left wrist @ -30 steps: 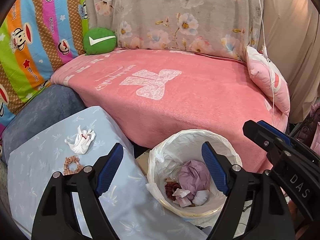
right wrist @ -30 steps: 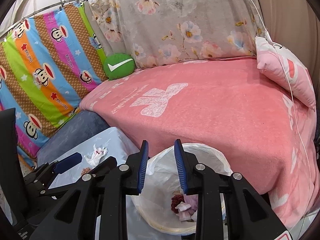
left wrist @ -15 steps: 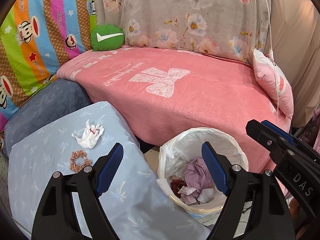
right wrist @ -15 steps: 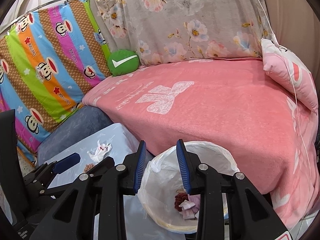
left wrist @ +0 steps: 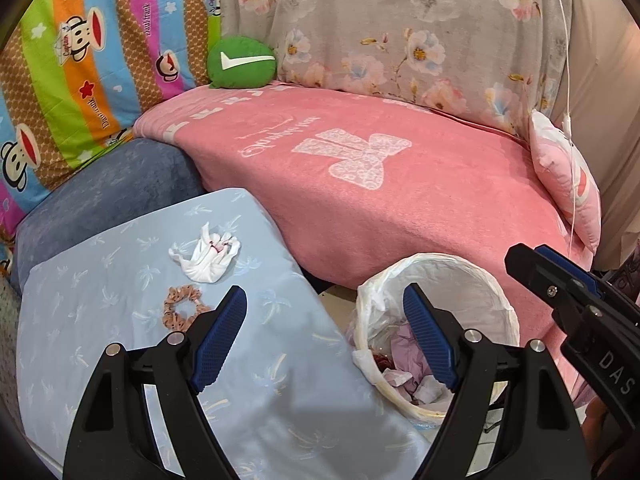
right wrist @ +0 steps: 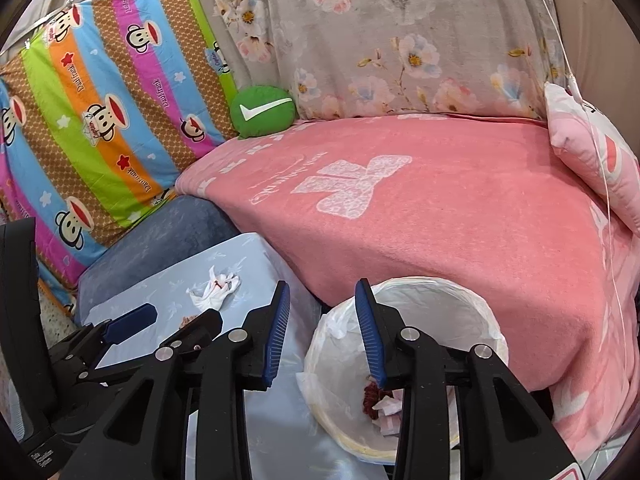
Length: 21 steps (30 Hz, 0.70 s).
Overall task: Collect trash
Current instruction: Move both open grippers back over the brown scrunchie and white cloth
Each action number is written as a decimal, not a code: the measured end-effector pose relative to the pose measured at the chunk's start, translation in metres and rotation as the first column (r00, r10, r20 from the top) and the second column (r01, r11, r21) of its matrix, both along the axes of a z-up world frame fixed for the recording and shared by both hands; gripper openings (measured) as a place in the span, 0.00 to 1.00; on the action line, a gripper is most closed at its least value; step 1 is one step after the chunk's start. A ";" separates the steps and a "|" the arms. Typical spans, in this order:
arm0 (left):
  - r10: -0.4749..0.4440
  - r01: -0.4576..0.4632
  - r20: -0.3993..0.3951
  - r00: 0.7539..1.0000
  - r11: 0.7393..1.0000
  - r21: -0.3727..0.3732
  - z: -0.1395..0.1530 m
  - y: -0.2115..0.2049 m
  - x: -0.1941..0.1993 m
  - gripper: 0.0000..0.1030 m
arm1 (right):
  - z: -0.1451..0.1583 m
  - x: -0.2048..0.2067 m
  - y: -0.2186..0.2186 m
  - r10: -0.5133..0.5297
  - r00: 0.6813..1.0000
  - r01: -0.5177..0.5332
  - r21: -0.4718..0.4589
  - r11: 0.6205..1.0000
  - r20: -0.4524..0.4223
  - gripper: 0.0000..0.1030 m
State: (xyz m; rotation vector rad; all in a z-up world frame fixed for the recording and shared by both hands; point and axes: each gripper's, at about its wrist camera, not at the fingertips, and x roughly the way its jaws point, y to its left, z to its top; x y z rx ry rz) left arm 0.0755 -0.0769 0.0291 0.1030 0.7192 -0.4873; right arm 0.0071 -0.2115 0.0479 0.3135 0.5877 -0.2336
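A crumpled white tissue with red marks (left wrist: 206,257) lies on the light blue cushion (left wrist: 100,352); it also shows in the right wrist view (right wrist: 216,290). A brown scrunchie (left wrist: 182,308) lies just in front of it. A white-lined trash bin (left wrist: 476,280) holding crumpled paper stands on the floor to the right, also seen from the right wrist (right wrist: 452,300). My left gripper (left wrist: 325,340) is open and empty, above the cushion's edge, short of the tissue. My right gripper (right wrist: 323,330) is open and empty beside the bin's left rim.
A sofa under a pink blanket (left wrist: 400,184) fills the back. A green round pillow (left wrist: 242,63) and a pink pillow (left wrist: 568,184) sit on it. A dark blue cushion (left wrist: 108,196) lies behind the light blue one. Striped and floral cloths hang behind.
Both grippers have swung left: the bin slid right in both views and the tissue moved toward centre. The right gripper's jaws have opened a little wider.
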 end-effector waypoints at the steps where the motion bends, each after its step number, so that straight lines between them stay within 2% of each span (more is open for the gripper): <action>1: 0.006 -0.006 -0.004 1.000 1.000 -0.002 -0.001 0.003 0.002 0.75 | 0.000 0.001 0.002 0.004 1.000 -0.004 -0.002 1.000 -0.002 0.35; 11: 0.083 -0.084 -0.058 0.995 0.996 0.000 -0.019 0.041 0.023 0.75 | -0.011 0.024 0.033 0.057 0.998 -0.057 -0.001 0.998 -0.034 0.36; 21: 0.185 -0.183 -0.110 0.977 0.983 0.033 -0.045 0.084 0.054 0.75 | -0.032 0.059 0.067 0.120 0.989 -0.120 0.010 0.993 -0.082 0.40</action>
